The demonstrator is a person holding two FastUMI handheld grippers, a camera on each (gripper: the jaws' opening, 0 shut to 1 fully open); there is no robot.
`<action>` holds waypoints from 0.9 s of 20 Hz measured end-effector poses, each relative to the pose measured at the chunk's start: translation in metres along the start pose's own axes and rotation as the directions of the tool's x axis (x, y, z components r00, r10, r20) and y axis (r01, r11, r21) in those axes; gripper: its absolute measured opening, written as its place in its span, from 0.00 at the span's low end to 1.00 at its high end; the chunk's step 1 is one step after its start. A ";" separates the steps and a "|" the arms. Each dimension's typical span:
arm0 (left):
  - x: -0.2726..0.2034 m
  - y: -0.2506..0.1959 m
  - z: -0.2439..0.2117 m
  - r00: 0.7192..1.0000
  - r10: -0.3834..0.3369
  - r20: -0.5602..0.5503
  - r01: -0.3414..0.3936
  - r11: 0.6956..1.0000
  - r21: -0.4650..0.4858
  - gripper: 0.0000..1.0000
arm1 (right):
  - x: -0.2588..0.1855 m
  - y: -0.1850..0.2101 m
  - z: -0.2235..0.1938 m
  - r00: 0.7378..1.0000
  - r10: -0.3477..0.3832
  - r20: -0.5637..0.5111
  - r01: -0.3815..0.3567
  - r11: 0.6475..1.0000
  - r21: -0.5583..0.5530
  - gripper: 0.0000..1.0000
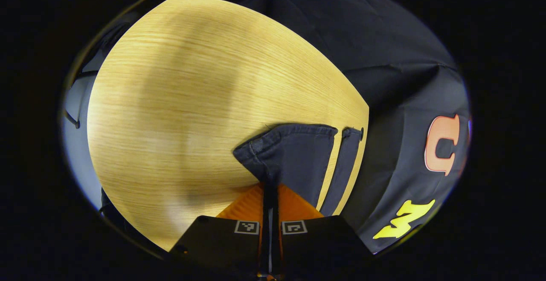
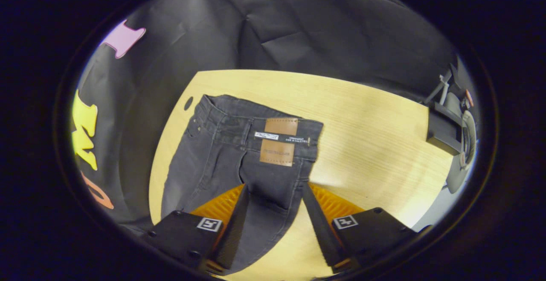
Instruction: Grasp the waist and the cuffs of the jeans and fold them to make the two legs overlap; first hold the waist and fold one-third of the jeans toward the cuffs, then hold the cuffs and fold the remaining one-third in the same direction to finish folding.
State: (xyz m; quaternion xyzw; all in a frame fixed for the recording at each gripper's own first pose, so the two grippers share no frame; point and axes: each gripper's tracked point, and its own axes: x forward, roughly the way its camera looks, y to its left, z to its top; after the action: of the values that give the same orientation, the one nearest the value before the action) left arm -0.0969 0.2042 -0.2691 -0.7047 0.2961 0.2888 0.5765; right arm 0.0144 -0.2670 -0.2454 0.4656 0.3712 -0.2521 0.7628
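Dark jeans lie on a light wooden table (image 1: 192, 102). In the left gripper view, one leg's cuff (image 1: 294, 153) is lifted and pinched at its corner by my left gripper (image 1: 269, 189), whose fingers are shut on the cloth. The other leg's cuff (image 1: 346, 161) lies flat beside it near the table's right edge. In the right gripper view, the waist (image 2: 256, 123) with its brown leather patch (image 2: 279, 140) lies flat ahead. My right gripper (image 2: 273, 195) is open over the seat of the jeans (image 2: 264, 183), a finger on each side of the cloth.
The booth's black cloth wall stands close behind the table (image 2: 375, 144) and along its side. A small round hole (image 2: 187, 103) sits in the table corner near the waist. A dark stand with gear (image 2: 448, 131) is past the table's far right edge.
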 end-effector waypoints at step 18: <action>-0.040 -0.086 -0.019 0.981 -0.185 -0.054 0.184 0.983 -0.029 0.03 | -0.052 0.005 0.024 0.946 0.320 0.049 -0.323 0.934 0.152 0.01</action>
State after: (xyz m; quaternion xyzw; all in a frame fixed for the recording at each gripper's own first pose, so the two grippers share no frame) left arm -0.0570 0.2030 -0.1807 -0.7438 0.2423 0.2174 0.5838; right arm -0.0056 -0.2840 -0.1941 0.5760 0.2601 -0.1580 0.7587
